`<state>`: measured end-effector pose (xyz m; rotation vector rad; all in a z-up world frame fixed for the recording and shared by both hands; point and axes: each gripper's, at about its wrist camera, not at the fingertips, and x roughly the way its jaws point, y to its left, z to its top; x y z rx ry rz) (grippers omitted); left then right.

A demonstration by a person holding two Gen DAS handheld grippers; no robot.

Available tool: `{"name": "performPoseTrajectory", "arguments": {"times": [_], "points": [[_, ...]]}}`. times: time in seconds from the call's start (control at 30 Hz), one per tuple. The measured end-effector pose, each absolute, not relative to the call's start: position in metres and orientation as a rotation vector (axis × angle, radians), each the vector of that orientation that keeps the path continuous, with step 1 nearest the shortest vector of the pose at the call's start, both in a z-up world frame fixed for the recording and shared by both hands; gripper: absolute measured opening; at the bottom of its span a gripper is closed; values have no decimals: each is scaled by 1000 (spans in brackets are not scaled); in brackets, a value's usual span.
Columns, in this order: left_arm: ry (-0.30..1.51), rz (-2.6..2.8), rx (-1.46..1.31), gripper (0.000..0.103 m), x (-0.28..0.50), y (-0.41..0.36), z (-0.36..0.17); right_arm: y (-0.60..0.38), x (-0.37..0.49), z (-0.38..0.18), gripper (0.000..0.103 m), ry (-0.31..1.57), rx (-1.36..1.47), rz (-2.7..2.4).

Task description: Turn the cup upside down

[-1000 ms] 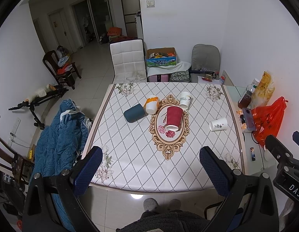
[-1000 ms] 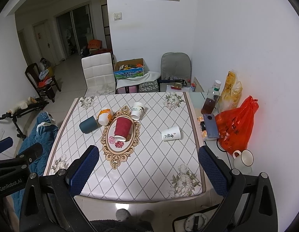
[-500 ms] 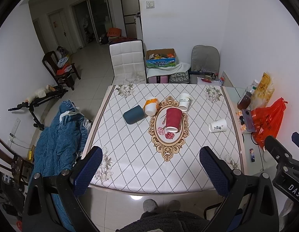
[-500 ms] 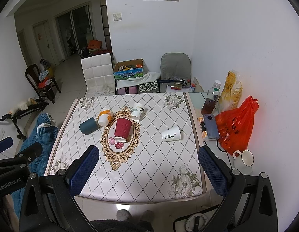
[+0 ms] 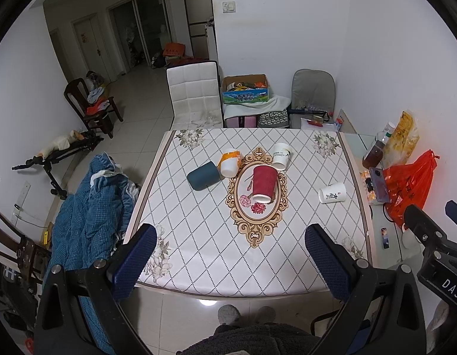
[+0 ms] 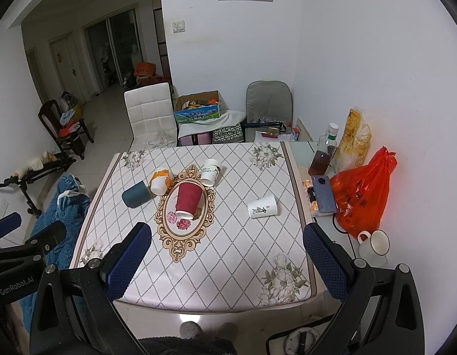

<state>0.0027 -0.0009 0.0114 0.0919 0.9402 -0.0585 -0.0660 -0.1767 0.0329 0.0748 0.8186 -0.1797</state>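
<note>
Several cups lie on their sides on the table (image 5: 204, 236). A red ribbed cup (image 5: 263, 183) (image 6: 188, 198) lies on the ornate oval motif. A dark teal cup (image 5: 204, 175) (image 6: 135, 195), an orange and white cup (image 5: 229, 162) (image 6: 161, 181), a white printed cup (image 5: 281, 155) (image 6: 210, 171) and a white cup (image 5: 332, 193) (image 6: 262, 206) lie around it. My left gripper (image 5: 231, 263) and right gripper (image 6: 227, 263) are both open and empty, held high above the near table edge, far from the cups.
A side surface on the right holds an orange plastic bag (image 6: 361, 195), a bottle (image 6: 324, 151), a phone (image 6: 324, 193) and a white mug (image 6: 374, 242). A blue garment (image 5: 89, 216) hangs left of the table. A white chair (image 5: 194, 94) stands behind the table.
Both grippers have drawn back and up slightly, so the table looks a little smaller. The cups have not moved.
</note>
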Motion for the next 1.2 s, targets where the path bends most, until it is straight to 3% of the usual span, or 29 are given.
{"name": "performPoseTrajectory", "arguments": {"times": [0.63,1.2], "points": [[969,-36,67,103,11,-21,0,-194,-54,17,103,849,98,-149],[1092,22,102,103,50,-55,-72,-248,-15,-99,103,1062,121,-150]]}}
